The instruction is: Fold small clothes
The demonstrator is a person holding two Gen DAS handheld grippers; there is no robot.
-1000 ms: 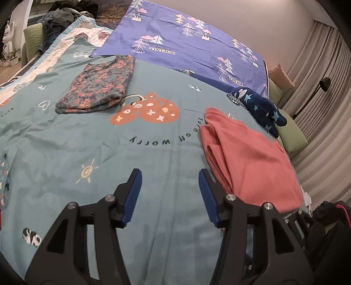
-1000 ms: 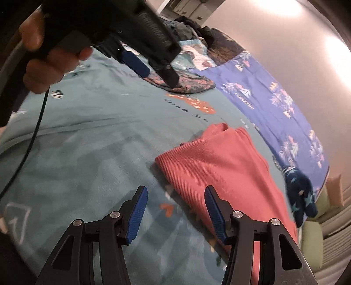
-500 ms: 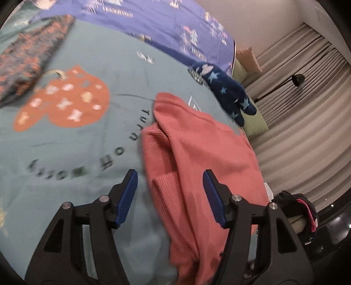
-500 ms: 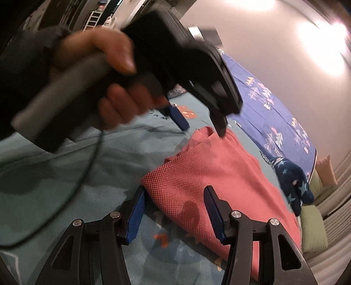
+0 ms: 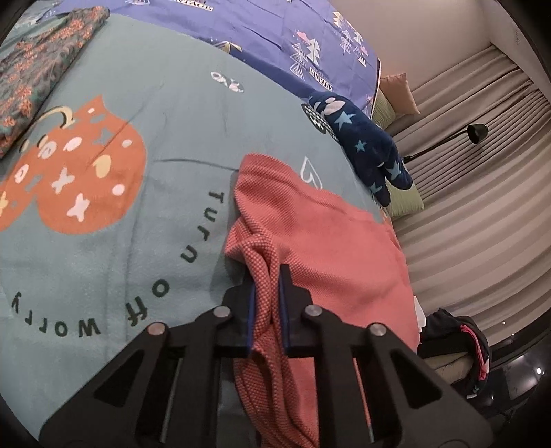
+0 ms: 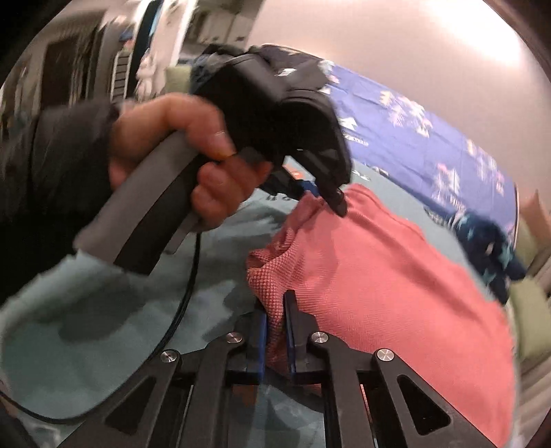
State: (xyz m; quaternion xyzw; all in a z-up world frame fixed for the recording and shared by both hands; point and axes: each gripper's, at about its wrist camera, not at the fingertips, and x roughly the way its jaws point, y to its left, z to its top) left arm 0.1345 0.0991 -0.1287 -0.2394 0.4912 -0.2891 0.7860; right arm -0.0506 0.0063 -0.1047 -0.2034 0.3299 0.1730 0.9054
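Note:
A coral-pink knit garment (image 5: pixel 344 241) lies on the teal bedspread (image 5: pixel 137 224); it also shows in the right wrist view (image 6: pixel 396 268). My left gripper (image 5: pixel 267 275) is shut on a bunched fold at the garment's left edge. My right gripper (image 6: pixel 275 310) is shut on the garment's near corner. In the right wrist view the left gripper (image 6: pixel 323 193), held by a hand, pinches the garment's far corner.
A folded floral garment (image 5: pixel 38 72) lies at the far left. A navy star-print piece (image 5: pixel 365 144) lies near the bed's right edge, over a green pillow (image 5: pixel 404 203). A purple sheet (image 5: pixel 275 31) covers the far side. Dark clothes (image 5: pixel 458 341) and curtains are at the right.
Both grippers moved onto the coral garment and closed on it; they were open half a second ago. The garment's left edge is now bunched up.

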